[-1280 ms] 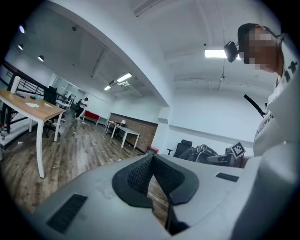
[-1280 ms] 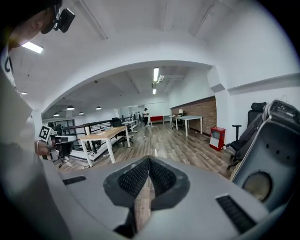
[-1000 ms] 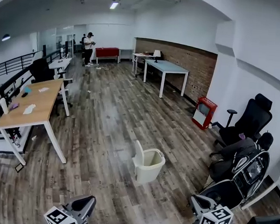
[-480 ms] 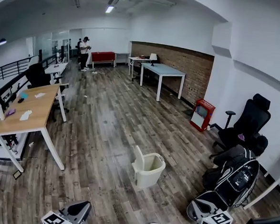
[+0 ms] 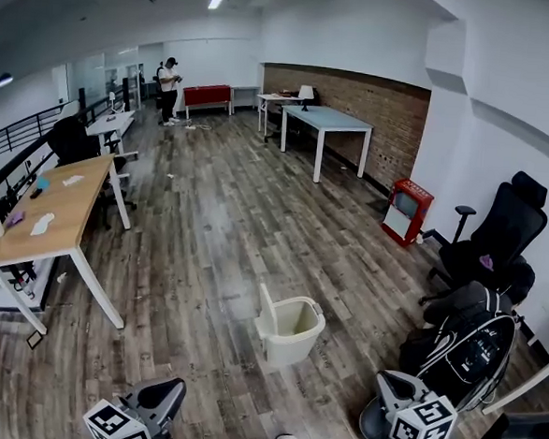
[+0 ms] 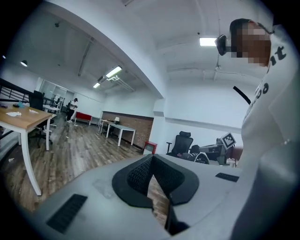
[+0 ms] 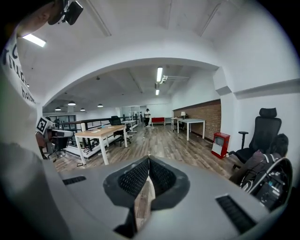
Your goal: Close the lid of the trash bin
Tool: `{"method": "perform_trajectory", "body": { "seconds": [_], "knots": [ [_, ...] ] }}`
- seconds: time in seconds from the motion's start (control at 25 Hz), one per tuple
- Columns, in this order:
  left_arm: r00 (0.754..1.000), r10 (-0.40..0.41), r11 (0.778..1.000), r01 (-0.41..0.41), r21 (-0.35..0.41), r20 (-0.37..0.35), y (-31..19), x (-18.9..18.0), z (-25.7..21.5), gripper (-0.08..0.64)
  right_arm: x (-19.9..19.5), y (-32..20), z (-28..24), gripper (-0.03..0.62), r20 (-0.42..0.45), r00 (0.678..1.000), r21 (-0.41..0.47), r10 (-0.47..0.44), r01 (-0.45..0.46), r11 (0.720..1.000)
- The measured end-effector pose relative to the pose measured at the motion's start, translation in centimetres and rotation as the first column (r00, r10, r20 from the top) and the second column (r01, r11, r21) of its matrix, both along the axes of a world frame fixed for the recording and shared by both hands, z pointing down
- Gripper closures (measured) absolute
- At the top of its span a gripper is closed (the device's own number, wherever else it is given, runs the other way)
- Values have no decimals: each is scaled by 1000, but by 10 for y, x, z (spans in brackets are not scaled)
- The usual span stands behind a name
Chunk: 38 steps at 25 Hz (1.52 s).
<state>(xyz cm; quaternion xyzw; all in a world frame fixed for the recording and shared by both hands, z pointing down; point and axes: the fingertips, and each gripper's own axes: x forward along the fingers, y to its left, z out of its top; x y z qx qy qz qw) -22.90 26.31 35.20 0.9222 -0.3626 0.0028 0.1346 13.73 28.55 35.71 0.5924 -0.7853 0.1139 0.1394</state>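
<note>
The trash bin [image 5: 292,330] stands on the wood floor [image 5: 218,219] in the lower middle of the head view. It is cream in colour, and its mouth is open to the top. Its lid [image 5: 266,307] stands upright at the left rim of the bin, with its edge toward the camera. Floor boards show on every side of the bin, so it touches no other thing.

The left gripper [image 5: 170,394] is at the bottom edge of the frame, left of the middle, and it is well apart from the bin. In the left gripper view its jaws are clenched: the black pads [image 6: 140,176] meet at their tips and nothing is between them. The right gripper [image 5: 387,381] is at the lower right, near the bin but not touching it. In the right gripper view [image 7: 148,161] its jaws are also pressed together at the tips, with nothing held.

A black bag [image 5: 467,345] lies just beside the right gripper, toward the right edge, and a black office chair [image 5: 499,230] stands above it. The wooden desk [image 5: 54,215] takes the left side, and its nearest leg is well apart from the bin. A wide band of floor runs from the bin up to the top of the frame, between the desk and a red box [image 5: 406,212] by the brick wall [image 5: 358,102].
</note>
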Motion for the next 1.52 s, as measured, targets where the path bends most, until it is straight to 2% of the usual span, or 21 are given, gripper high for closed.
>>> {"method": "perform_trajectory", "body": {
  "seconds": [0.16,0.32,0.52,0.64,0.76,1.12,1.36,1.52],
  "knots": [
    [1000,6,1000,-6,17,9,-36,42,-6,555,42,-40,-1,581,-1,1000,-22,-5,5,1000],
    [1000,-21,1000,21,-8,9,-67,68,6,555,68,-82,-2,581,-18,999,-19,-39,39,999],
    [996,-86,996,87,-29,25,-98,83,21,555,90,-124,11,581,-23,996,-38,-89,88,995],
    [990,-144,989,144,-43,14,-115,86,26,555,97,-145,18,581,-15,993,-44,-113,112,993],
    [986,-167,985,167,-52,7,-122,98,29,555,102,-158,27,581,7,991,-57,-135,135,989],
    [985,-172,979,174,-108,25,-140,110,42,555,92,-187,48,581,20,978,-109,-207,208,972],
    [990,-133,985,137,-110,41,-184,120,50,555,104,-204,51,581,-4,987,-113,-163,161,980],
    [996,-86,993,88,-82,36,-224,133,40,555,109,-222,57,581,8,992,-143,-128,128,981]
  ]
}}
